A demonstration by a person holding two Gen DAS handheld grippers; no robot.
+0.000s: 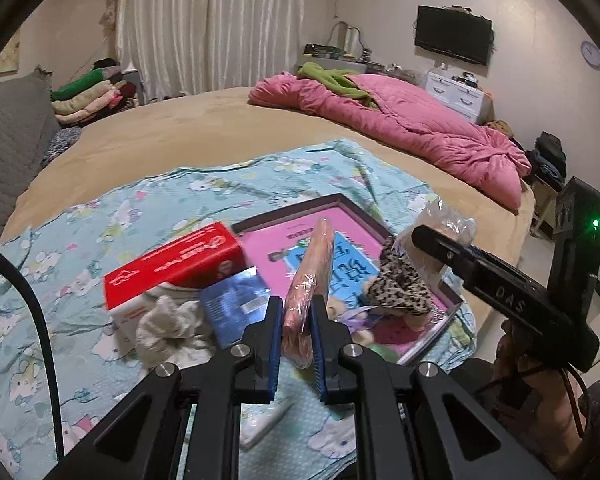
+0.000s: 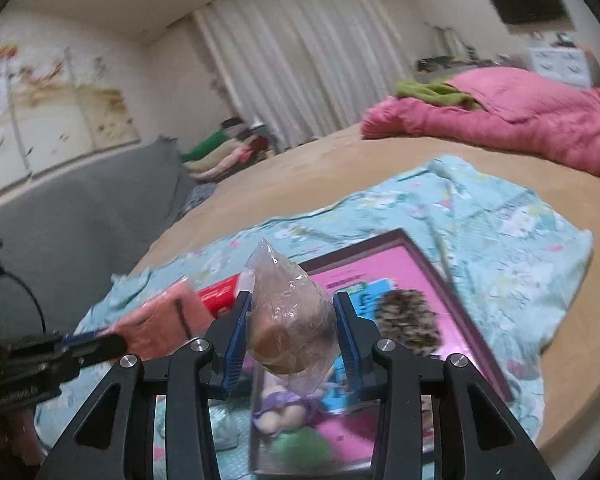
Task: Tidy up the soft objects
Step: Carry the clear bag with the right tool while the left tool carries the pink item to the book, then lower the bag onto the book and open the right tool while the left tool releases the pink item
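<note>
Left side first: red-and-white box (image 1: pixel 172 276) on the cartoon-print cloth (image 1: pixel 80 240), a crumpled whitish cloth wad (image 1: pixel 168 326) against its near face, a dark blue packet (image 1: pixel 236 304) just beside that.

Left gripper (image 1: pixel 296 316) is closed on a flat salmon-pink pack in clear wrap (image 1: pixel 310 280), held on edge, pinched only at its near end. Risk: the slick film lets the pack pivot or slide out, dropping onto the blue packet or the pink picture-book box (image 1: pixel 348 248). The gripper points forward over the cloth, about level.

Centre right: a leopard-print soft piece (image 1: pixel 400 280) and a small plush doll (image 2: pixel 284 412) lie in the pink box.

Right gripper (image 2: pixel 292 336) clamps a clear bag with a brown soft item inside (image 2: pixel 292 332), raised above the box. Risk: the pads hold mostly loose film, so the contents could sag and slip through. The right view is blurred, suggesting motion. The right gripper angles in from the right, toward the left one; a collision is possible.
</note>
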